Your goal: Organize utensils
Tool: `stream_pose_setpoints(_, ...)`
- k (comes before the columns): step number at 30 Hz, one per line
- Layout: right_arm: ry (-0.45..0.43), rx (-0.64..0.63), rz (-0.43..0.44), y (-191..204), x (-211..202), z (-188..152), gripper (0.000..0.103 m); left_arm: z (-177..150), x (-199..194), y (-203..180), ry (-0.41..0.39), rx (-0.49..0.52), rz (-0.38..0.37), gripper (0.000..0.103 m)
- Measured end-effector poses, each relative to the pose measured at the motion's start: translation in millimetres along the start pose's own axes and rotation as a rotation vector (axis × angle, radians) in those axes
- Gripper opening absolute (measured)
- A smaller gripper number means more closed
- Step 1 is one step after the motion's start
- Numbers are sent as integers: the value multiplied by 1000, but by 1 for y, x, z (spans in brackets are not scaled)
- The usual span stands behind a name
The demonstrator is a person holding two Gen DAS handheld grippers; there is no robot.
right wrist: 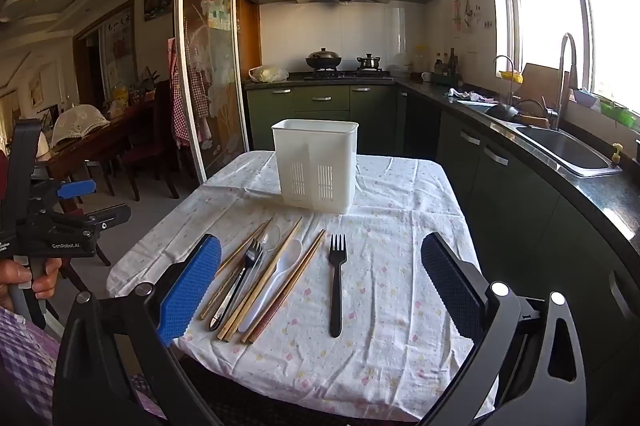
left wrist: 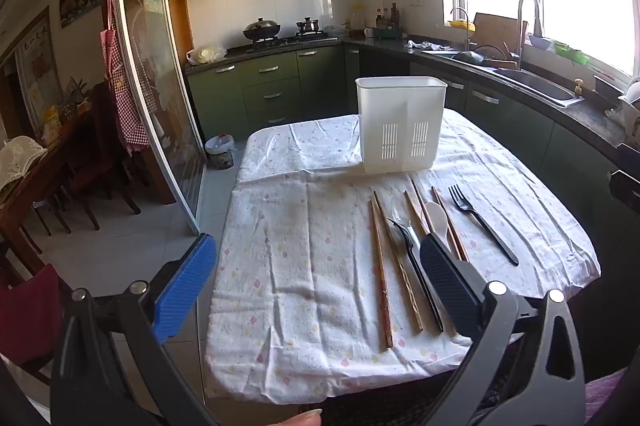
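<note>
Utensils are laid in a loose row on the cloth-covered desk [right wrist: 400, 306], none held. Right gripper [right wrist: 320, 286]: jaws spread wide, nothing between the pads; black fork [right wrist: 337, 286] is seen lying alone between them, with chopsticks [right wrist: 262, 286], white spoon [right wrist: 276, 276] and a second dark fork [right wrist: 240, 276] bunched just beside the blue pad. White caddy [right wrist: 316, 165] stands upright beyond the jaws. Left gripper [left wrist: 316, 286]: jaws also wide, empty, with bare cloth between them.
</note>
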State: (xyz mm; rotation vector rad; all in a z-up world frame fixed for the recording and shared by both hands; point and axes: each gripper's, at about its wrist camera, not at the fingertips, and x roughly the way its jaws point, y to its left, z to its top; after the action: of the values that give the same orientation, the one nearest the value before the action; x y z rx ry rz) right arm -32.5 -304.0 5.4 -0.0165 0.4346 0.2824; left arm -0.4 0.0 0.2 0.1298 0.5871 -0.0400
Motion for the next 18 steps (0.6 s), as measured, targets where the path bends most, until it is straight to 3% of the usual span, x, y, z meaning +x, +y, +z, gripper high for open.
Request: stream_pose_setpoints(18, 6, 1, 3, 0, 0, 0, 99, -8, 0, 3, 8, -2, -3, 97)
